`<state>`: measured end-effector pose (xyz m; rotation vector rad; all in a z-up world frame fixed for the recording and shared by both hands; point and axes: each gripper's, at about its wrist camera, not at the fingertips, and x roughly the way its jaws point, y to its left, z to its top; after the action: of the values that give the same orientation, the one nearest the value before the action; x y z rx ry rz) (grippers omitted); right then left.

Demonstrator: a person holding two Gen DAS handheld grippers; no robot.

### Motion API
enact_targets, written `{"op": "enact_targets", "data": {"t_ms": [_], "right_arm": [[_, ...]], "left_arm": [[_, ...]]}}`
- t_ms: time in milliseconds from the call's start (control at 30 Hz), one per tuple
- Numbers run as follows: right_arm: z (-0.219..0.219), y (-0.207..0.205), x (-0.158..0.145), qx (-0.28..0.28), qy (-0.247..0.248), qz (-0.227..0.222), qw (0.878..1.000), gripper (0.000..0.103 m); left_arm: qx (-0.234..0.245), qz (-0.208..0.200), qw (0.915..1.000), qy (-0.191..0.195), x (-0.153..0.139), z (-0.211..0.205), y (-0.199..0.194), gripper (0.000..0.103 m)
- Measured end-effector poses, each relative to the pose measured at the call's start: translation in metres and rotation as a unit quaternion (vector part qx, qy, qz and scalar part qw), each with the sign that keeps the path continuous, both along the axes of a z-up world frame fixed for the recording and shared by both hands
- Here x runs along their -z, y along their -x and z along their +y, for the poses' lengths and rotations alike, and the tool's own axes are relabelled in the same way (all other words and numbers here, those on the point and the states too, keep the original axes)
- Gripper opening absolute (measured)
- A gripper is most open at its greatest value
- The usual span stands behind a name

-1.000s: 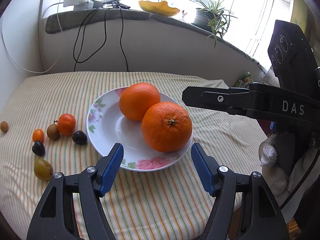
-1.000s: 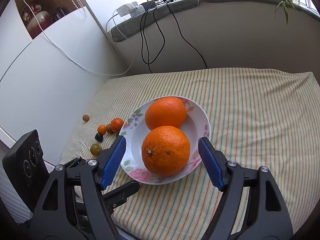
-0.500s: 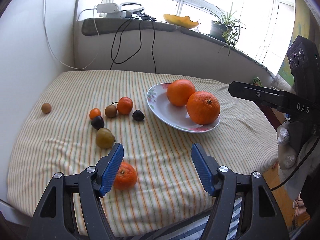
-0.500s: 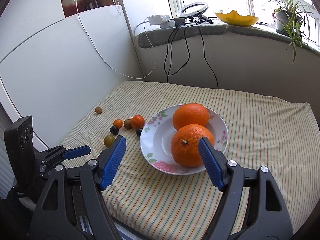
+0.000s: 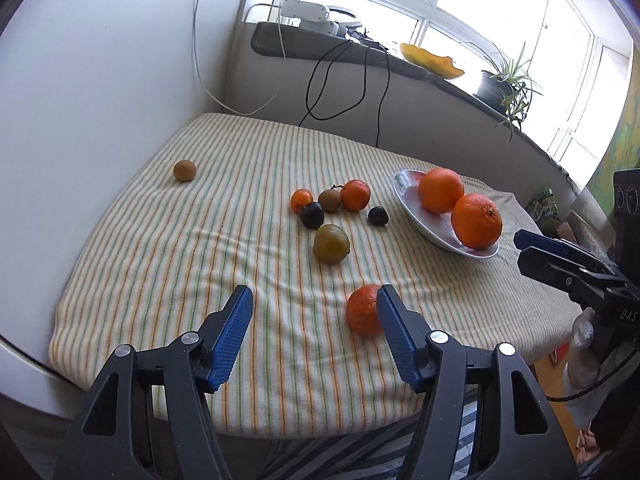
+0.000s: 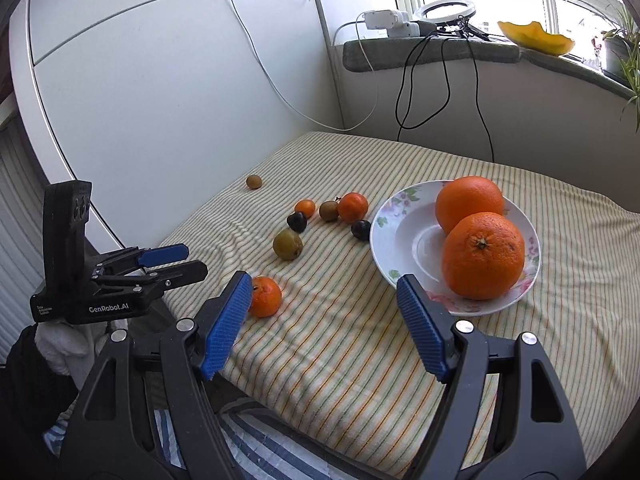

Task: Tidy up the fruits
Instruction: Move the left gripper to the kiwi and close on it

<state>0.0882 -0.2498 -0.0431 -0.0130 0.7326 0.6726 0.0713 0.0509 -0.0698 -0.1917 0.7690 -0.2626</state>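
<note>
Both grippers, left (image 5: 314, 336) and right (image 6: 324, 316), gape empty; mandarin (image 5: 363, 315) beside left's right finger could roll if nudged

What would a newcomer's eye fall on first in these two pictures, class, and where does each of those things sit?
First, the two big oranges sitting side by side on the flowered plate at the right of the striped cloth. Next, the cluster of small fruits lying loose on the cloth left of the plate, with a lone mandarin nearer the front edge. Both the left gripper and the right gripper hover with jaws open, holding nothing.
</note>
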Motion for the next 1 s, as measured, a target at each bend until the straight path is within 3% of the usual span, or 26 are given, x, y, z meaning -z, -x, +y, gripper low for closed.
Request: {"op": "enact_targets", "data": {"t_ms": [167,467,1000], "right_arm": [[0.023,0.003,0.015,-0.032,0.011,0.009,0.999,0.069],[0.062,0.003,0.041,-0.076,0.039,0.027,0.996,0.055],[0.091,-0.008,0.071,-0.082,0.060,0.049,0.994,0.054]], "left_arm": [[0.007,0.007,0.9997,0.020,0.006,0.004,-0.018,0.049],[0.030,0.031,0.9982,0.043,0.020,-0.004,-0.050,0.044],[0.052,0.072,0.9945,0.056,0.043,-0.014,-0.088,0.040]]}}
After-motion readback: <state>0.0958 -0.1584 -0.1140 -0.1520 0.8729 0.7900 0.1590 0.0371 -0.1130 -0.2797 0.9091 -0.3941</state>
